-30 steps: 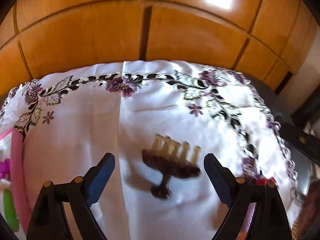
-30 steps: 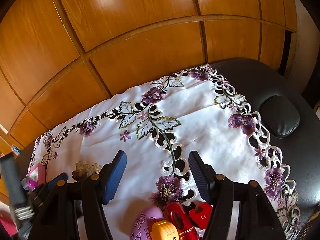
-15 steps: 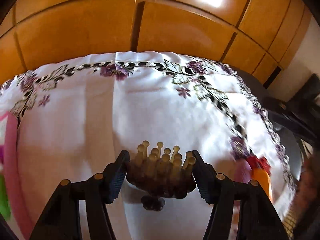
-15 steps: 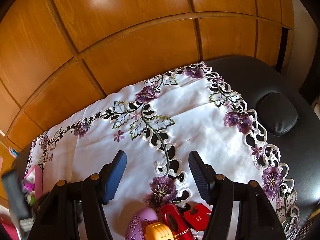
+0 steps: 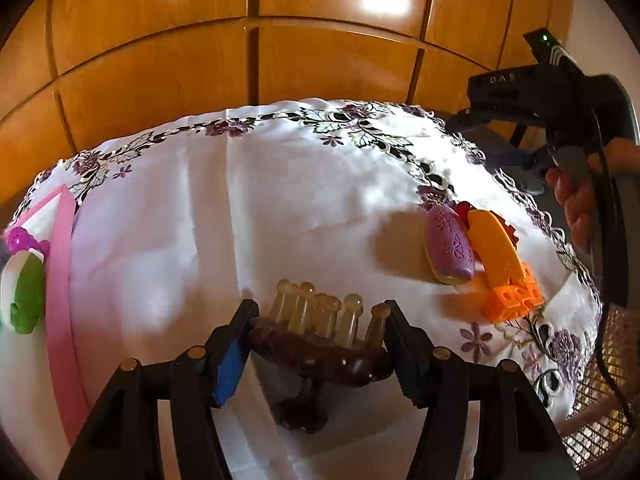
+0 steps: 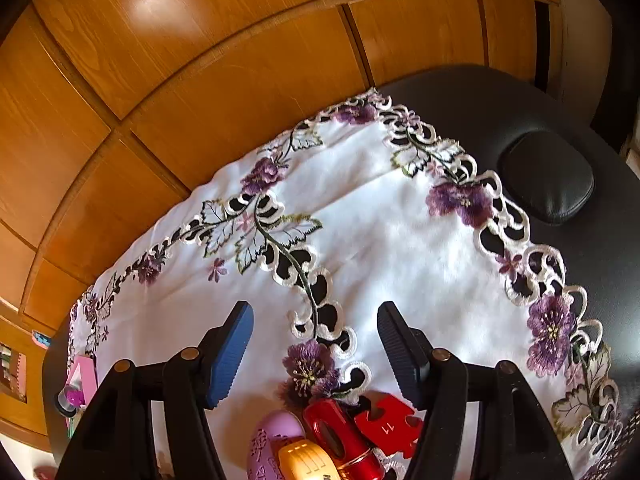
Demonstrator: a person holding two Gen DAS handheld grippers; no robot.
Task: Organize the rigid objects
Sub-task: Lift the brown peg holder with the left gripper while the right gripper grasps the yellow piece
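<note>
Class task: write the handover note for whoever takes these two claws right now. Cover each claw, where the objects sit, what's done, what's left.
Left claw: just closed on the dark brown stand of pale pegs, now gripped.
Right claw: open, empty, above the white embroidered cloth.
Near cluster: purple oval toy, orange plastic block toy, red cylinder, red puzzle piece.
Pink tray at the cloth's left holds a green-and-white toy.
Done: stand grasped. Left: place it, probably in the tray, then sort the cluster.

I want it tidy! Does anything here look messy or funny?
Yes. A purple toy, an orange block toy and red pieces lie jumbled in a heap near the tablecloth's edge, leaning on each other. Nothing looks broken or spilled.
</note>
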